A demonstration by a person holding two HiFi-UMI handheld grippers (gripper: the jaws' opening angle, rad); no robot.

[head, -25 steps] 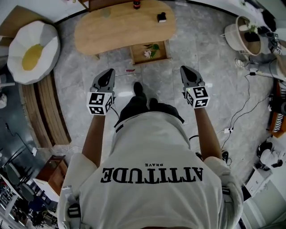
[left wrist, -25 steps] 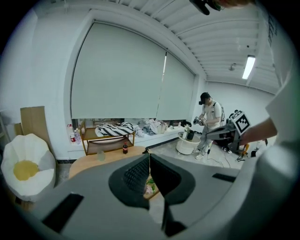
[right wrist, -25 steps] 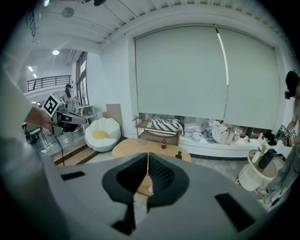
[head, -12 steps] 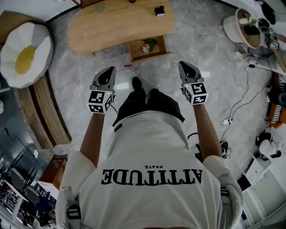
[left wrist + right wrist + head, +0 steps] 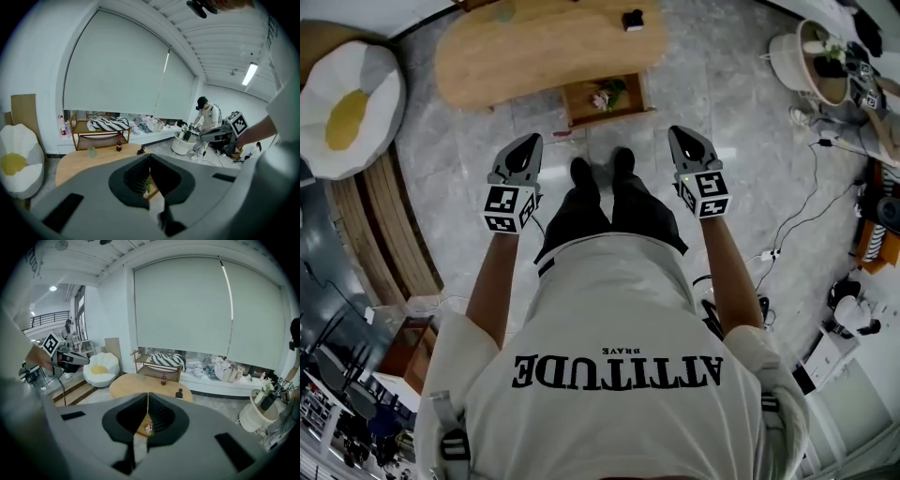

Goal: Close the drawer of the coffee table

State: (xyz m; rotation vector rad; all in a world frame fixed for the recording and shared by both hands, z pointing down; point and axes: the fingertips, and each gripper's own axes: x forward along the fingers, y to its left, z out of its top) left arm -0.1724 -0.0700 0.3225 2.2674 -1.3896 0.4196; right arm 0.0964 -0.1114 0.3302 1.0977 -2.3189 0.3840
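Grey marbled floor tiles (image 5: 722,112) fill most of the head view. Along the top edge lies the oval light-wood coffee table (image 5: 544,47), with a white egg-shaped cushion seat (image 5: 342,103), yellow at its centre, at upper left. The shallow wooden drawer (image 5: 579,105) stands pulled out from the table's near edge, top centre, well apart from both grippers. The left gripper (image 5: 528,141) and right gripper (image 5: 678,132) sit mid-frame on either side of the person's black shoes (image 5: 579,171), each clenched on nothing. A small pink flower (image 5: 602,97) lies in the drawer.
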